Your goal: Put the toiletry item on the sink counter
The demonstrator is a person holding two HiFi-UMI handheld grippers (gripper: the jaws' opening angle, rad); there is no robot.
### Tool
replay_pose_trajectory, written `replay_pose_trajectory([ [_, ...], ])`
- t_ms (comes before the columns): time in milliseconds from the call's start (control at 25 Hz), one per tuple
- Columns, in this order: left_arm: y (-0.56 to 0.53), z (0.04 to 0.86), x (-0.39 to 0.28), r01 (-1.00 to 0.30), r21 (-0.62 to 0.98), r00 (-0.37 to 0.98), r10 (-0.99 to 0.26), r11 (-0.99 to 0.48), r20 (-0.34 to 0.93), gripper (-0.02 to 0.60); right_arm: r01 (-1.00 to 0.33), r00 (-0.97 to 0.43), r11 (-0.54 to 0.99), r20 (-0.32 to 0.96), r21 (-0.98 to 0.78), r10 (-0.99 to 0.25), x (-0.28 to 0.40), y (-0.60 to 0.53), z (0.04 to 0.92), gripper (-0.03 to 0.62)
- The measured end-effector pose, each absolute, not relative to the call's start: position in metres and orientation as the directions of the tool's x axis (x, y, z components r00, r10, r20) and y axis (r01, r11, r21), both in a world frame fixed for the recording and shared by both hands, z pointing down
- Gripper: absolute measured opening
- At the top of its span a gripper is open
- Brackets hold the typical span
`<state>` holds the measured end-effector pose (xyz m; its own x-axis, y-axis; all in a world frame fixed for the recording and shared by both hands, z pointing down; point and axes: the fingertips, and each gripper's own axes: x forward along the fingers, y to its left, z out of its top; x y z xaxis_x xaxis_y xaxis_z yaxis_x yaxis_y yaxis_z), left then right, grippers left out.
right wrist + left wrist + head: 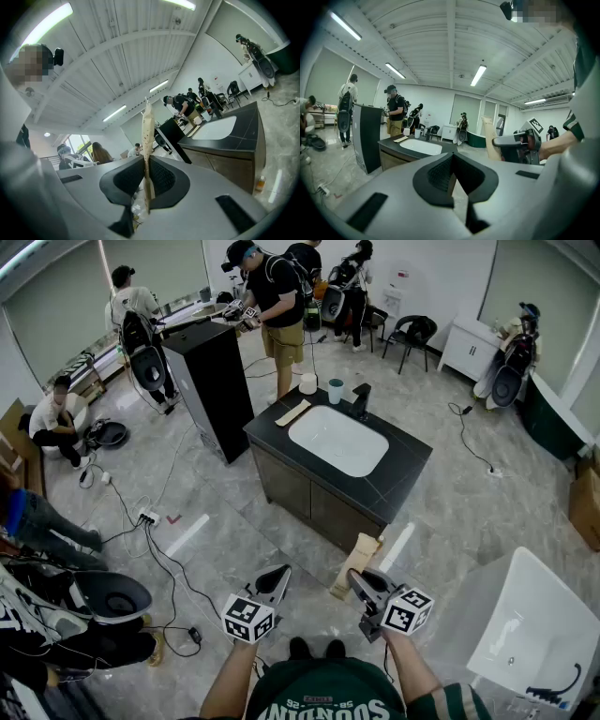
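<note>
A flat beige toiletry packet (148, 136) stands upright between the pads of my right gripper (147, 171), which is shut on it. In the head view that gripper (364, 583) holds the packet (356, 561) low in front of me, short of the sink counter (403, 470). The left gripper view shows the same packet (490, 138) in the right gripper (511, 140). My left gripper (274, 581) hangs beside it, its jaws (452, 176) drawn together to a thin slit with nothing in them. The counter has a black top and a white basin (337, 440).
On the counter's far end stand a white roll (307, 382), a teal cup (336, 390), a black faucet (361, 401) and a beige strip (292, 412). A tall black cabinet (217, 381) is left of it. Cables (155, 540) cross the floor. Several people stand around; a white tub (525, 634) is at right.
</note>
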<state>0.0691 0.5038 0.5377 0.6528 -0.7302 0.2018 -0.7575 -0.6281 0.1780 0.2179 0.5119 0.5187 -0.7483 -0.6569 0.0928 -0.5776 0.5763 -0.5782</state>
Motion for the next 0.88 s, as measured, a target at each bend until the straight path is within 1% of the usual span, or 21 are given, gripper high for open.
replay_pose_trajectory([
  [280,0.505,0.539,0.060,-0.758,0.187,0.652,-0.729,-0.625,0.207,0.011,-0.561,-0.761,0.584,0.087,-0.586,-0.643,0.206,0.518,0.513,0.061],
  [880,0.505,0.535,0.044,-0.753,0.195,0.657,-0.730,-0.628,0.189,0.011,-0.575,-0.749,0.569,0.097,-0.589,-0.656,0.189,0.519,0.515,0.061],
])
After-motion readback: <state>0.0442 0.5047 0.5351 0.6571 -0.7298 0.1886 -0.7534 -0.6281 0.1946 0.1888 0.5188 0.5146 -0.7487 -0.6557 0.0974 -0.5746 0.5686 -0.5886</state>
